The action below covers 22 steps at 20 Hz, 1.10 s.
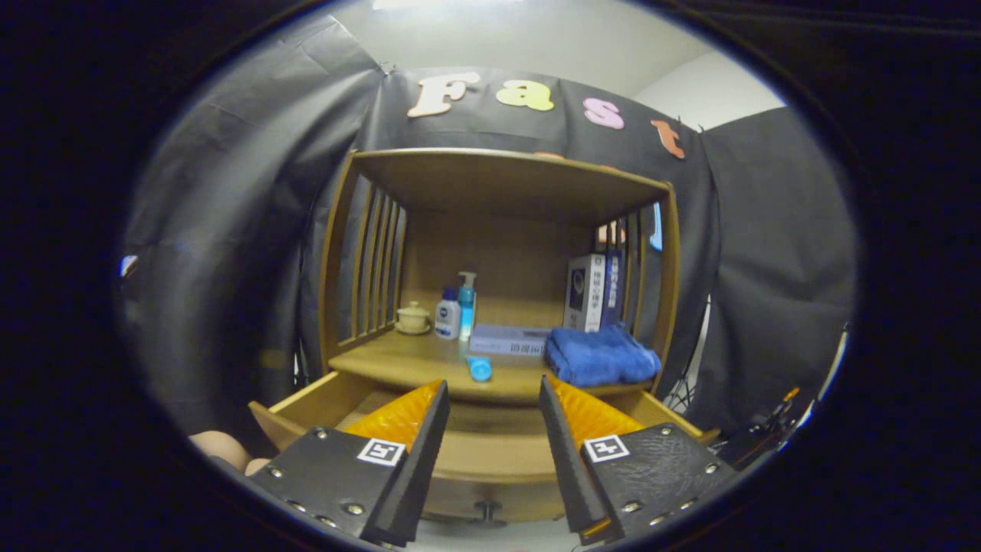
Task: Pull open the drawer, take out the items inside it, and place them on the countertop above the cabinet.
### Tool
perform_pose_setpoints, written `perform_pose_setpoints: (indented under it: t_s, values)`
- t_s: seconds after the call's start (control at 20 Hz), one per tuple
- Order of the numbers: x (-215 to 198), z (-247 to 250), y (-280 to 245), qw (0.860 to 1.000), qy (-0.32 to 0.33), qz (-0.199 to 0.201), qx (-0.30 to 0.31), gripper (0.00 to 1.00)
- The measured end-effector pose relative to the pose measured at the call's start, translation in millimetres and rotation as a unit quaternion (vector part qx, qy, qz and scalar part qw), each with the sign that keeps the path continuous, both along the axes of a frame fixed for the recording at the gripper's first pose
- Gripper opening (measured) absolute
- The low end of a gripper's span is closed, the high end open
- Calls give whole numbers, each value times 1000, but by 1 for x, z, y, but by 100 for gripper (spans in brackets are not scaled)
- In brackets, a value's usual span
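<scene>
We hold the gripper [493, 395] with its two fingers spread apart and nothing between them, hovering over the pulled-out drawer [490, 452] of a wooden cabinet [506, 180]. The drawer's knob [486, 509] shows below, between the fingers. We cannot tell what lies inside the drawer. Beyond the fingers, on the tabletop [398, 360] above the drawer, a small blue tube [480, 369] lies at the front edge, just ahead of the fingertips. A folded blue towel [600, 356] rests to its right, touching a flat box [509, 340]. Farther back stand a lidded cup [413, 317], a white bottle [447, 314], a pump bottle [467, 300] and an upright box [592, 293]. A hand [224, 451] shows beside the left finger.
</scene>
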<state>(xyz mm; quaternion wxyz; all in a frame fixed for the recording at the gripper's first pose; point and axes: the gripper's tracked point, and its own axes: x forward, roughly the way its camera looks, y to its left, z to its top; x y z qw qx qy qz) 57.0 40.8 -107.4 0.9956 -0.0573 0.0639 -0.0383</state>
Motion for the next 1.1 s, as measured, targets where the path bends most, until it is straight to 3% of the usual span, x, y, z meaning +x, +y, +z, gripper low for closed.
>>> perform_pose_setpoints:
  t_s: [0.15,0.35,0.65,1.1]
  values:
    - [-14,-29,-1,1000,28,-13,0,78]
    - [-21,-52,12,999,53,1,11,98]
    - [-25,-86,20,996,89,4,23,98]
    - [-15,-96,17,995,97,1,14,99]
